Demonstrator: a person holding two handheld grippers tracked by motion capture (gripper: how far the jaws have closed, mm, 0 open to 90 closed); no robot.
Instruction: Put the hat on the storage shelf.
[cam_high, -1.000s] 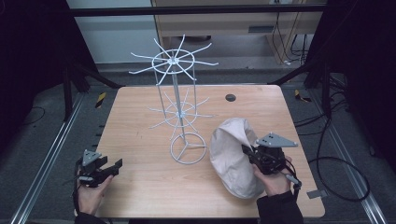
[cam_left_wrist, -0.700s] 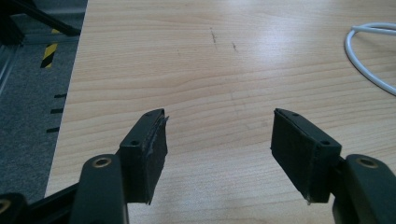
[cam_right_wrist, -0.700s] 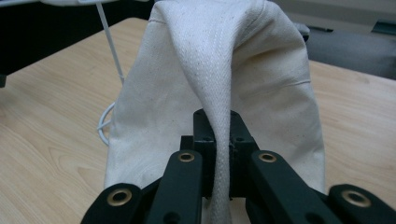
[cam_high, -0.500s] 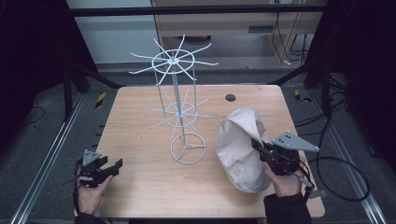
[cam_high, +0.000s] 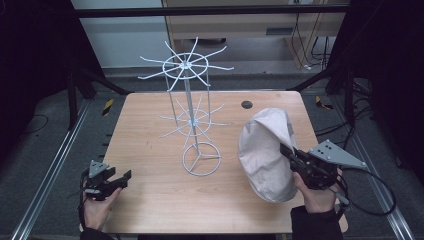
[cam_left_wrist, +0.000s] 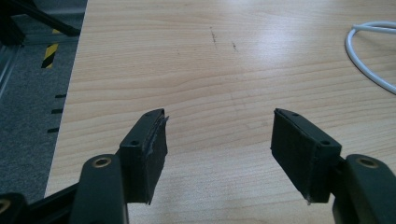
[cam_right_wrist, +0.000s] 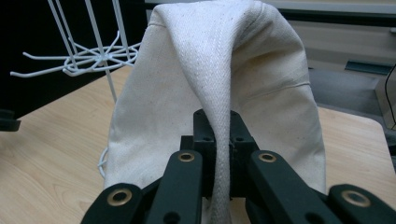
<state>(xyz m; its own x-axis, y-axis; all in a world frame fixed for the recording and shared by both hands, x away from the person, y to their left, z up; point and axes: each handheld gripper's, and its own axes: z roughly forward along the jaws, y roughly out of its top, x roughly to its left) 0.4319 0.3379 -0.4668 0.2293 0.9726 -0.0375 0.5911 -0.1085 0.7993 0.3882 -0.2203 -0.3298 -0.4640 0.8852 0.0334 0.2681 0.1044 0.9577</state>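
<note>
Nearest me, at the table's (cam_high: 150, 210) front edge, the person's two hands held their grippers. The left gripper (cam_high: 117, 179) sat low at the front left corner, its jaws spread wide with only bare wood between them; in the left gripper view (cam_left_wrist: 219, 135) a curve of white wire crossed the far right. It was well apart from anything worth grabbing.

The right gripper (cam_high: 286, 150) was doing the work. Its jaws were pressed together on a fold of the cream cloth bag (cam_high: 265, 150), and in the right gripper view (cam_right_wrist: 223, 140) that pinched ridge of fabric ran straight up from between the jaws, with the rest of the bag draping down on both sides. From above, the bag stood as a tall hump on the right half of the table, its lower end apparently on the wood, its long axis running front to back.

Beyond and to the left of the bag stood the white wire rack (cam_high: 192, 120), a ring base, a thin post, and two tiers of radiating hooks. I judged the bag was meant for one of those hooks, so what mattered was this: the rack lay forward and left of the right gripper, near but not touching, and the right hand was far closer to it than the left
</note>
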